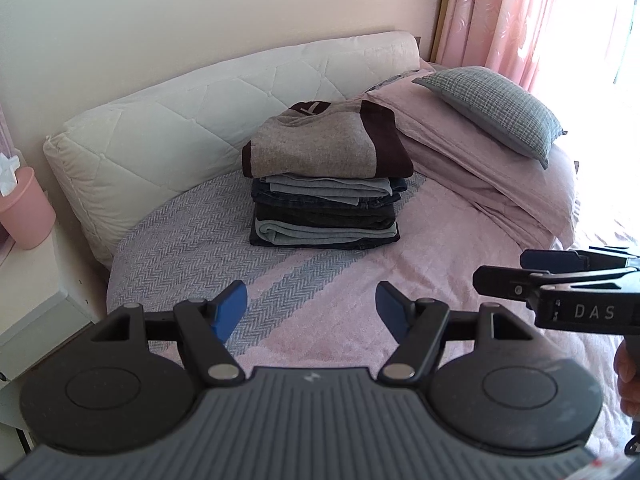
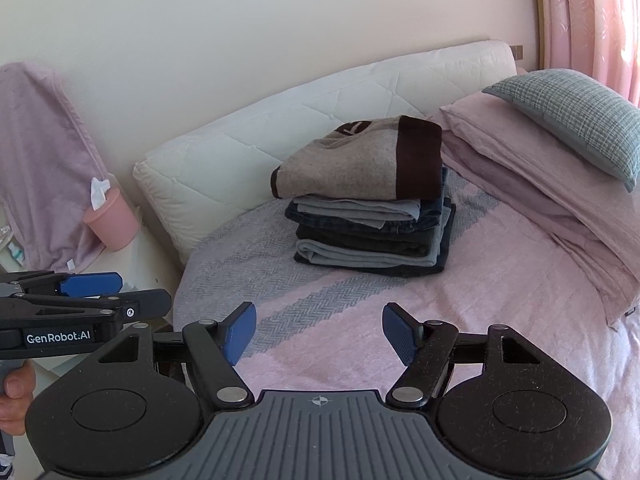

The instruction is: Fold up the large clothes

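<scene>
A stack of folded clothes [image 1: 326, 184] [image 2: 368, 208] rests on the bed near the headboard, topped by a grey-beige sweater with dark brown bands [image 1: 320, 140] [image 2: 360, 160]; jeans and grey garments lie beneath it. My left gripper [image 1: 311, 312] hovers open over the pink bedspread, well short of the stack, nothing between its blue pads. My right gripper [image 2: 319, 332] is likewise open and empty, level with the left one. Each gripper shows at the edge of the other's view: the right gripper [image 1: 560, 276] and the left gripper [image 2: 80, 296].
The pink and grey herringbone bedspread [image 1: 340, 300] [image 2: 500, 280] covers the bed. A white quilted headboard cushion [image 1: 192, 120] lines the wall. A folded pink quilt [image 1: 480, 160] with a grey checked pillow [image 1: 492, 108] lies right. A pink tissue bucket [image 2: 112, 220] stands on the nightstand, left.
</scene>
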Available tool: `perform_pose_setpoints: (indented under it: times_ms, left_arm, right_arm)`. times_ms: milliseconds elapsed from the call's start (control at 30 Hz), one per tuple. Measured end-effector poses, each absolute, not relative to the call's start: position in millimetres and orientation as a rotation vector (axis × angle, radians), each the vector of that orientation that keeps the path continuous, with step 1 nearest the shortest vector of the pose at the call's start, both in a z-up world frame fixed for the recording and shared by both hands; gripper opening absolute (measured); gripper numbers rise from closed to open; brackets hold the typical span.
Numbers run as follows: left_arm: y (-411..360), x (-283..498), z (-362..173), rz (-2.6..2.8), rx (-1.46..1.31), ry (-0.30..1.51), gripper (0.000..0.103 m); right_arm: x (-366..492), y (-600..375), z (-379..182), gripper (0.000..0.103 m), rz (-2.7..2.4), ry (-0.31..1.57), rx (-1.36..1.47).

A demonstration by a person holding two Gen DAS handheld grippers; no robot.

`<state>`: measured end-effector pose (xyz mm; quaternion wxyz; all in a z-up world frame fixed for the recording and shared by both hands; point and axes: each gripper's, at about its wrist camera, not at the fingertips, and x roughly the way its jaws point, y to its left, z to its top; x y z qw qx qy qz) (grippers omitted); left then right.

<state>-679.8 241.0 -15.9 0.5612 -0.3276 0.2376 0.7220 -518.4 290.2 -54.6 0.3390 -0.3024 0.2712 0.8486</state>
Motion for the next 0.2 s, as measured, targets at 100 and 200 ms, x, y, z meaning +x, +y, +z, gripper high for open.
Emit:
perform_pose_setpoints:
  times_ms: [100, 200]
  left_arm:
    - [242.3, -678.0, -16.4, 1.699, -0.758, 0.568, 0.068]
    - [244.6, -678.3, -15.9, 1.693, -0.760, 0.569, 0.068]
  right_arm:
    - [-517.5, 290.6, -54.1, 0.067, 2.205, 0.703, -0.786]
    - [-516.8, 290.9, -53.4, 0.067, 2.201, 0.701, -0.784]
